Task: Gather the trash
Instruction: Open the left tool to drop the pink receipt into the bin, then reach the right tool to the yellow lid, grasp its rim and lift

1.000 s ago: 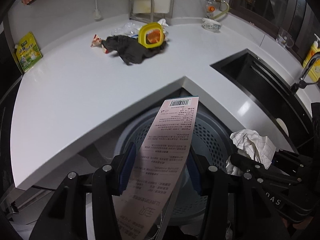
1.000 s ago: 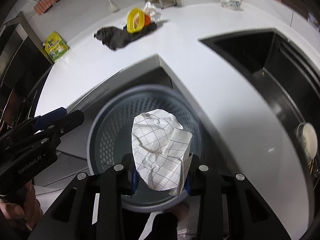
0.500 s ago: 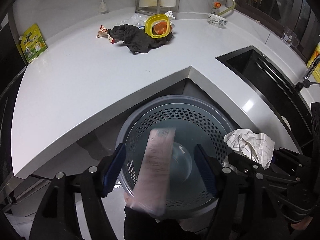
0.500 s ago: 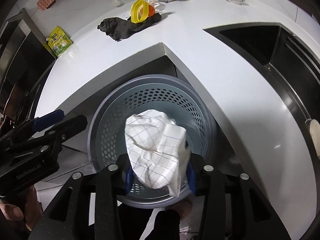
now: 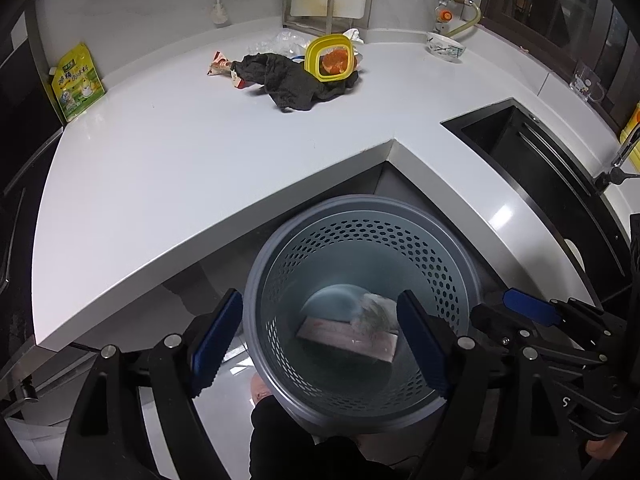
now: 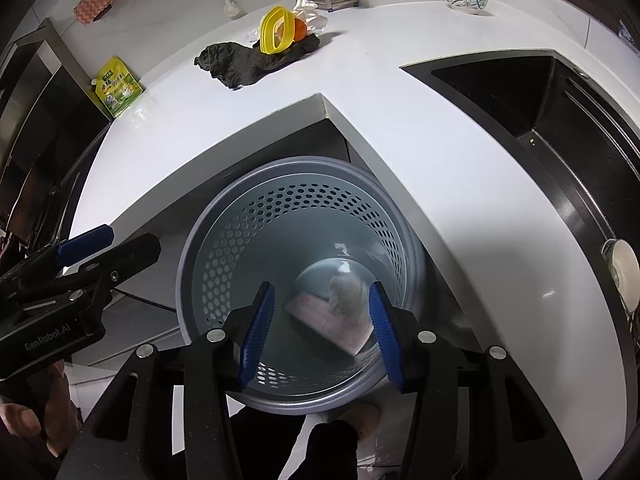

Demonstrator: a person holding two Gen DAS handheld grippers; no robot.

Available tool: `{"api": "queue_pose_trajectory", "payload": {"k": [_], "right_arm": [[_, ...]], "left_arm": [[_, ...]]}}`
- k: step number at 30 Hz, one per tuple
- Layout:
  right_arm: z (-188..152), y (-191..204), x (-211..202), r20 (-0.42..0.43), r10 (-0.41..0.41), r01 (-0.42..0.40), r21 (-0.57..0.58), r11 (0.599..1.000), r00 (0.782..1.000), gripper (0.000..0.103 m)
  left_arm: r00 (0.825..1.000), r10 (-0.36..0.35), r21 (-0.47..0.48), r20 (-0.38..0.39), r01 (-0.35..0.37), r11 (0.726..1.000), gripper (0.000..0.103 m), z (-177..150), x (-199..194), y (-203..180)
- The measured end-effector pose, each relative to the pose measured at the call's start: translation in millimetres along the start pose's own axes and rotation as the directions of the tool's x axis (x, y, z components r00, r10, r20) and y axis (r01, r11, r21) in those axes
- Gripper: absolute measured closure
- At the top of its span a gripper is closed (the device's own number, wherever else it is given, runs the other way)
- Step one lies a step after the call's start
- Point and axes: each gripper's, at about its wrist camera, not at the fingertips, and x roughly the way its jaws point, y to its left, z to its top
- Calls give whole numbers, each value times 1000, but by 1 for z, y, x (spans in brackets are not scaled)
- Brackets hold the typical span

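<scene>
A grey perforated waste basket stands on the floor below the counter corner. At its bottom lie a pink printed packet and a crumpled checked paper. My left gripper is open and empty above the basket. My right gripper is open and empty above it too, and shows at the right of the left wrist view.
On the white counter lie a dark cloth, a yellow-lidded container, a wrapper and crumpled plastic. A green pouch leans at the left. A black sink is on the right, and a bowl at the back.
My left gripper opened and the pink packet fell into the basket. Then my right gripper opened and the checked paper dropped in beside it.
</scene>
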Motion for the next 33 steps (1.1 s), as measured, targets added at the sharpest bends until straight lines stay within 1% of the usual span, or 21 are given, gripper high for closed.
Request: {"api": "queue_pose_trajectory", "payload": {"k": [3,9,17,24,33], "right_arm": [[1,0,-3,7,-4,4,6,1000,1000,56],[9,0,-13,31,-8,7,13,1000,1000,56],[31,5,-24,73,-14,13,14,1000,997,54],[63,12,-28,125,-29,26,26,999,992,53],[120,32,-12,179,-52,48,27,998,982,53]], "left_arm": [[1000,2,-6,10,-2,1000,23,3,-4,1],[999,5,-18,34,-5,1000,23,15,-15,7],[996,39,-33,86,-37,999,19,43,-30,26],[988,74,-58,133,-67,996,14,73,-38,50],[982,86,-59,168,-77,995,13,118,-27,84]]}}
